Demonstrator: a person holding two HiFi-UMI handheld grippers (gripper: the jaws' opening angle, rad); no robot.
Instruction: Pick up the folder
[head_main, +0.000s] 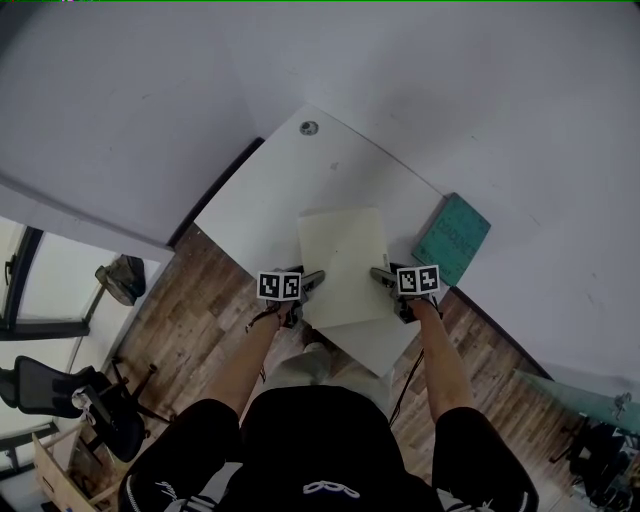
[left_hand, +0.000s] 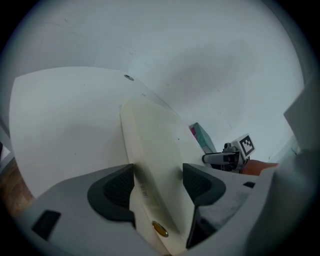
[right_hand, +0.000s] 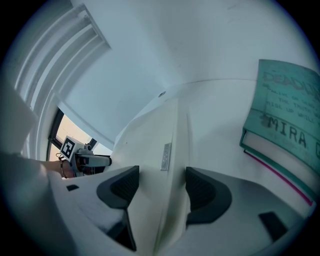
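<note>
A cream folder (head_main: 345, 262) hangs over the near part of the white table (head_main: 265, 190), gripped on both side edges. My left gripper (head_main: 318, 278) is shut on its left edge; in the left gripper view the folder (left_hand: 155, 150) fills the gap between the dark pads (left_hand: 114, 191) of the gripper (left_hand: 157, 189). My right gripper (head_main: 379, 272) is shut on its right edge; in the right gripper view the folder (right_hand: 159, 145) sits tight between the jaws of the gripper (right_hand: 157, 189). Each gripper shows across the folder in the other's view.
A teal book (head_main: 452, 238) lies at the table's right corner by the wall, close to my right gripper. A cable grommet (head_main: 309, 128) sits at the far end. An office chair (head_main: 60, 390) and a wooden crate (head_main: 60, 472) stand on the floor at left.
</note>
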